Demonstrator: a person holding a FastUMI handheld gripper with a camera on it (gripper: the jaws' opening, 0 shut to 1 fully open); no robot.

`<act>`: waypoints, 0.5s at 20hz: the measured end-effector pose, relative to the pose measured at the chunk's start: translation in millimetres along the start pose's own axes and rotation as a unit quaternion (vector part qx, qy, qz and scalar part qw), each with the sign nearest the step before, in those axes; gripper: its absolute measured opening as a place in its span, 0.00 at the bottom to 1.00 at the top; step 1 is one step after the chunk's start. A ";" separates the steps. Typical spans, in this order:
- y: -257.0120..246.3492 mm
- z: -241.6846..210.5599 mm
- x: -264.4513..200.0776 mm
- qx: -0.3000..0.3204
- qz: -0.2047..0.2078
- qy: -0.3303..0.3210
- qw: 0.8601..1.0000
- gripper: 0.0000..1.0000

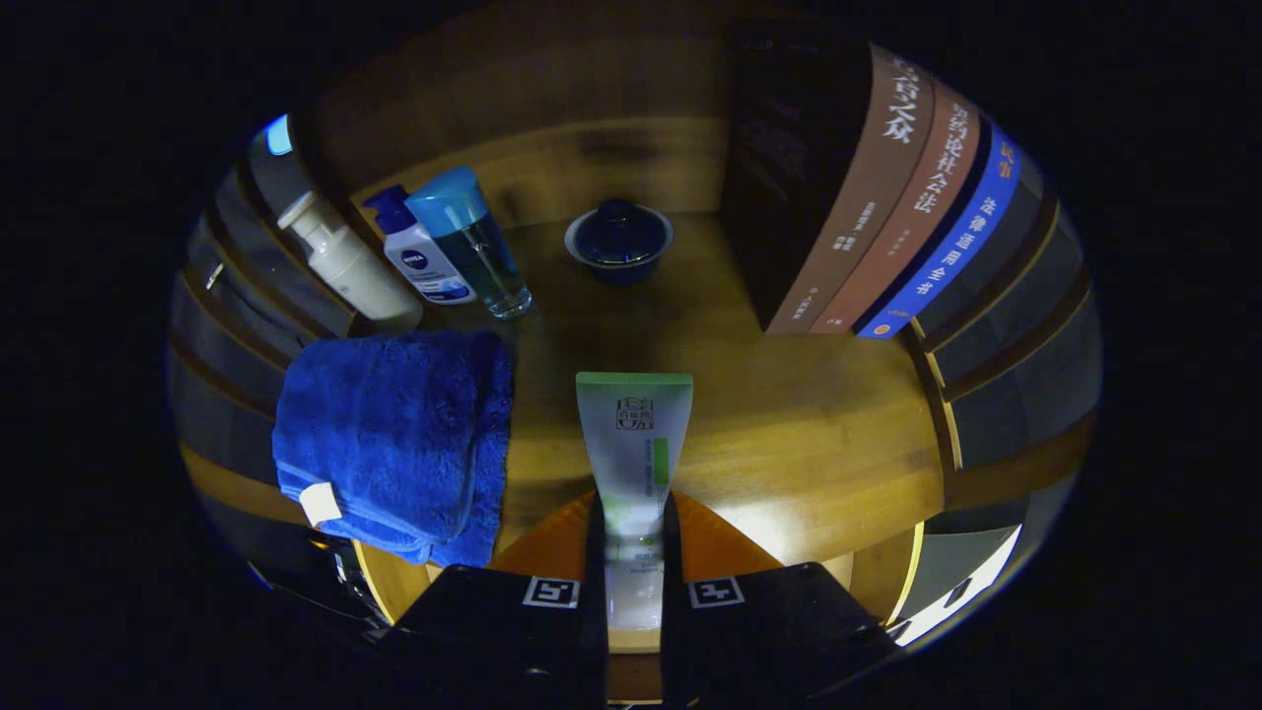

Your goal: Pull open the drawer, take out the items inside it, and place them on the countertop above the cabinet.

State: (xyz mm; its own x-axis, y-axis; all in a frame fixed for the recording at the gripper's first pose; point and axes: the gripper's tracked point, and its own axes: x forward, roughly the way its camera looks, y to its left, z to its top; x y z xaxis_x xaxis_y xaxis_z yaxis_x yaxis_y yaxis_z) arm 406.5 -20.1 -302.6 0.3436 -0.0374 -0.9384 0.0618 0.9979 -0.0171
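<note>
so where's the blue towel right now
In the gripper view, the blue towel lies folded on the wooden countertop, left of the tube the claw grips, just before the bottles.

- We read this as a home setting: a wooden countertop [789, 434] set in a shelf nook.
- Toiletry bottles [434, 251], a folded blue towel [394, 444], a lidded bowl [619, 240], upright books [887, 197].

Bystanders around the dark lidded bowl [619, 242]

Three upright books [887, 197] are seen to the right of the bowl, well apart from it. To its left, three bottles are grouped closely: a clear blue-capped bottle [478, 247] nearest, a white dark-capped bottle [419, 251] beside that, a pump bottle [345, 261] farthest.
</note>
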 end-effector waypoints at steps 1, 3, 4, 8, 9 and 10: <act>2.4 2.5 2.4 -0.006 0.004 0.001 1.000 0.25; 8.8 4.7 9.3 -0.001 0.010 0.005 1.000 0.26; 10.3 1.7 10.9 0.003 0.013 0.010 1.000 0.28; 6.4 -0.4 13.0 0.003 0.007 0.013 1.000 0.42; 2.4 1.3 12.6 -0.002 -0.002 0.010 1.000 0.44; 0.3 2.0 9.2 -0.009 -0.006 0.008 1.000 0.52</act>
State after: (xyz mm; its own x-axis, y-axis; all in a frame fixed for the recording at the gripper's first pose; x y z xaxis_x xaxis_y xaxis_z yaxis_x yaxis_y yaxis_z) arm 411.5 -20.2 -310.6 0.3283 -0.0484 -0.9433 0.0493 0.9982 -0.0341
